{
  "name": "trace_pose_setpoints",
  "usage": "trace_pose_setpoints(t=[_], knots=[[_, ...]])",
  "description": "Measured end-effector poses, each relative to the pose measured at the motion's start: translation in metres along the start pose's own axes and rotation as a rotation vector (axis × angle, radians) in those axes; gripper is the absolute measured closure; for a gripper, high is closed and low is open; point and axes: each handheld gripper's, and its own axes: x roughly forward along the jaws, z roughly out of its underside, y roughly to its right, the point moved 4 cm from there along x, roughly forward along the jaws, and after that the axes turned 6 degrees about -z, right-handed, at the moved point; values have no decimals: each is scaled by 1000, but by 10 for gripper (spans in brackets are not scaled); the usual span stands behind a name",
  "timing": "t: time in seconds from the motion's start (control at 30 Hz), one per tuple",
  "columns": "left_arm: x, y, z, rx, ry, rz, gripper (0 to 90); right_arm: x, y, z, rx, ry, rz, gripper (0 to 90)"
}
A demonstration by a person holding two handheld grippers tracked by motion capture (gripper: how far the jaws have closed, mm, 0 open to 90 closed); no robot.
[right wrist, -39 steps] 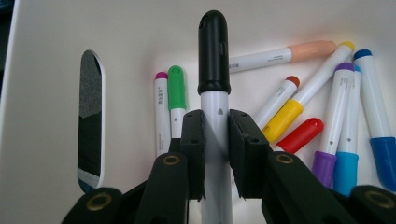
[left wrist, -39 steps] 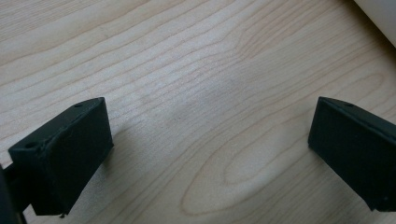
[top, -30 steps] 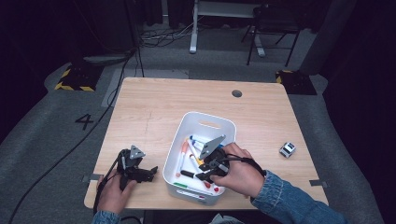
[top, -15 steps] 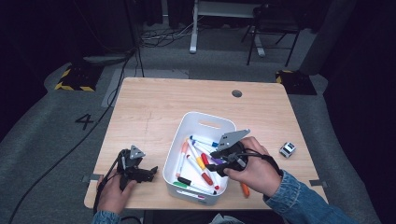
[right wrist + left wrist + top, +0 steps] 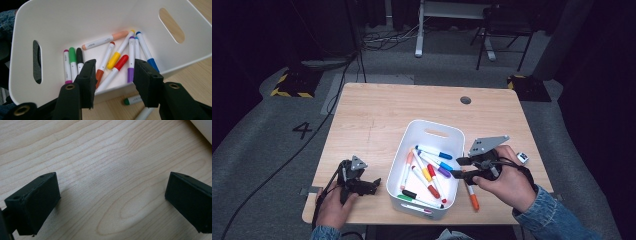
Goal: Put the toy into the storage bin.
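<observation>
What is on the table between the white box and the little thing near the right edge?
In the high view, an orange-capped marker lies on the table there, beside the white box, with the right gripper above it.

The left gripper (image 5: 374,185) lies low in the person's left hand (image 5: 332,207), jaws spread wide and empty. The right gripper (image 5: 458,168) sits raised in the right hand (image 5: 504,182) — its jaws, empty, have just been opening and stand partly apart — denim sleeve behind.
</observation>
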Motion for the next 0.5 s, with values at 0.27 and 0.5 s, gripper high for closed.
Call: trace_pose_setpoints(t=[0.27, 0.5], knots=[[0, 0, 0, 0, 0, 0, 0, -18, 15, 14, 51, 22, 43, 535], [0, 0, 0, 0, 0, 0, 0, -18, 28, 31, 96, 5, 67, 536]])
